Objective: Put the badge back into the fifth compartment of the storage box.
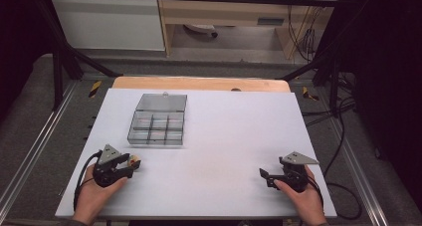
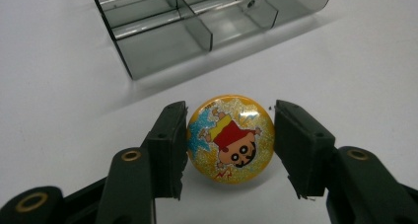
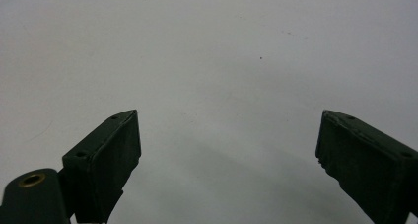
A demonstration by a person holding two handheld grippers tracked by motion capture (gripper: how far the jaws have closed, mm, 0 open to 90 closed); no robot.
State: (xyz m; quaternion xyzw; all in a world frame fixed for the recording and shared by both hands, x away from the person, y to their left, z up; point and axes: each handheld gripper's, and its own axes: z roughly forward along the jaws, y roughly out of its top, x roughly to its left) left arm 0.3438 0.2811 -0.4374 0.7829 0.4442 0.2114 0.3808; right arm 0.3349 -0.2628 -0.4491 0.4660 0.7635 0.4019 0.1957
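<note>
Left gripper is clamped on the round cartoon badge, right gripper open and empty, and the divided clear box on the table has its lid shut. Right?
Not quite: the lid of the divided clear box is open, folded back behind the compartments, as the high view shows. The rest holds: the left gripper is clamped on the round cartoon badge, and the right gripper is open and empty.

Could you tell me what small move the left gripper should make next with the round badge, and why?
Probably lift it slightly and carry it toward the open compartment box. The left gripper already clamps the round badge between both pads, and the box stands just beyond it with its lid back and dividers showing.
</note>
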